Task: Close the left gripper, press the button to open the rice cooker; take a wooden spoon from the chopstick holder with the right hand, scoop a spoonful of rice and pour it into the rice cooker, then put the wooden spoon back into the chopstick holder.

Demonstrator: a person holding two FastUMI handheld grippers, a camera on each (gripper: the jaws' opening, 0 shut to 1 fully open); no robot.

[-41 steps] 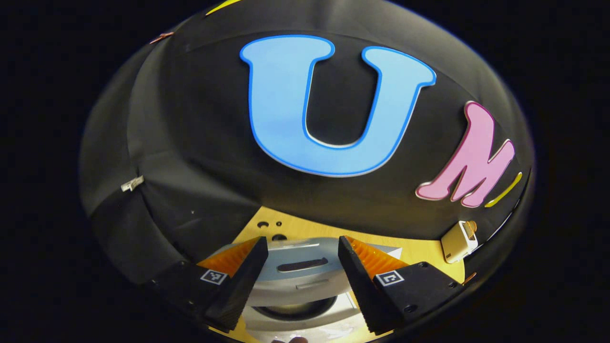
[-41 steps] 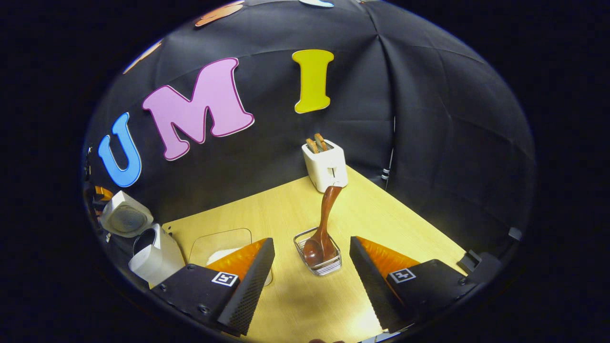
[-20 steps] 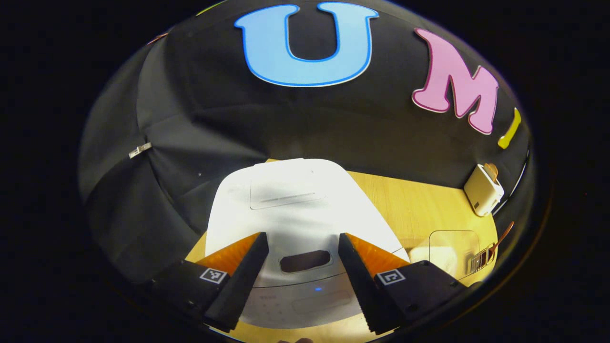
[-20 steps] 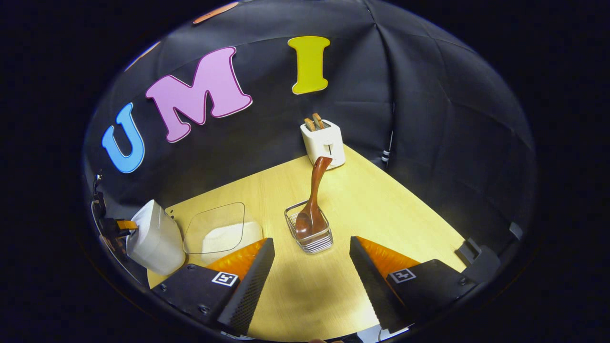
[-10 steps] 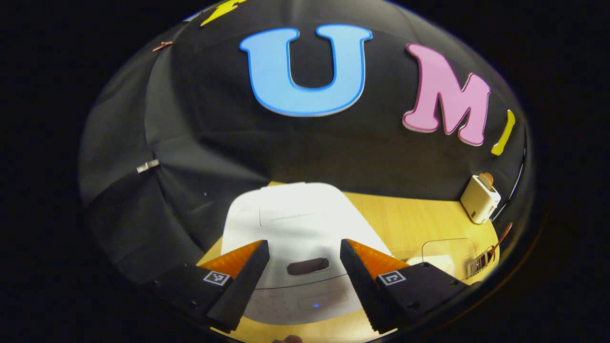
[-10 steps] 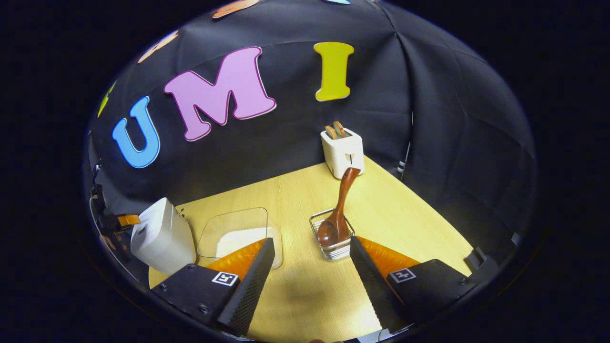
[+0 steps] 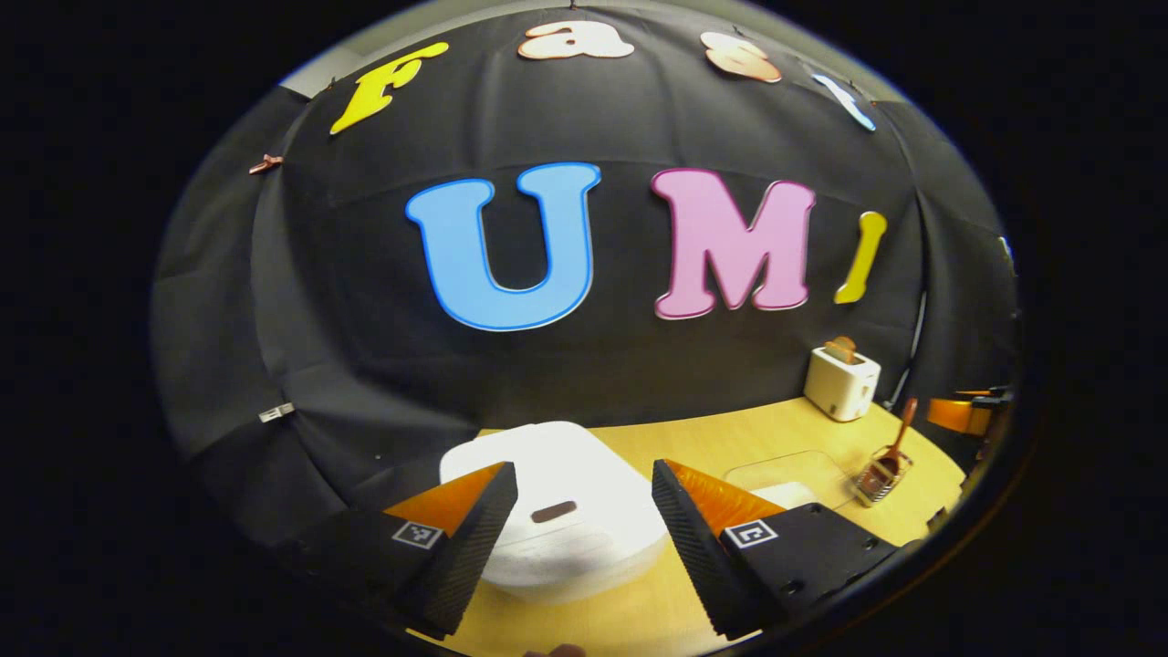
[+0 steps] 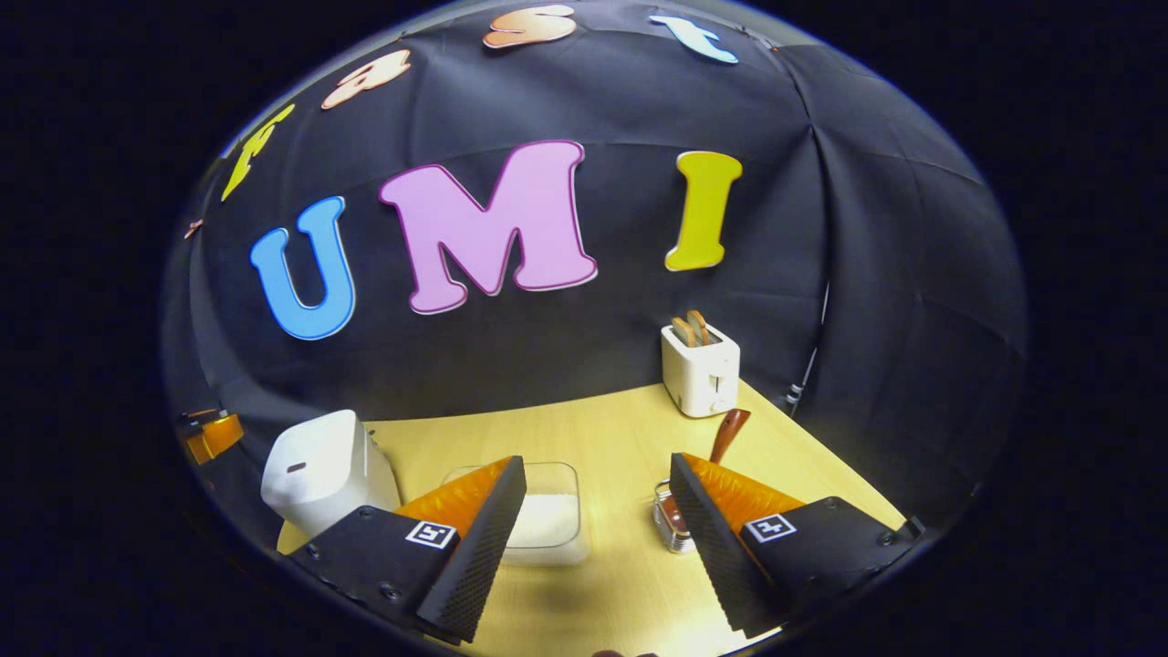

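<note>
Left gripper [image 7: 584, 511] spread, empty — the white, rounded, lid-down rice cooker [image 7: 557, 525] sits on the pale wooden bench [image 7: 693, 438] between its fingers. Right gripper [image 8: 598, 511] also spread, holding nothing. Brown wooden spoon [image 8: 728, 431] stands tilted in the wire chopstick holder [image 8: 666, 527], beside the clear glass dish of rice [image 8: 547, 520]. White toaster [image 8: 700, 370] behind.

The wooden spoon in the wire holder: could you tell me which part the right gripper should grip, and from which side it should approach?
Grip the wooden spoon on its handle, which sticks up out of the chopstick holder and leans toward the toaster. The bowl sits down inside the wire. Come from above with the open right gripper, one finger on each side of the handle, then lift along its lean.
</note>
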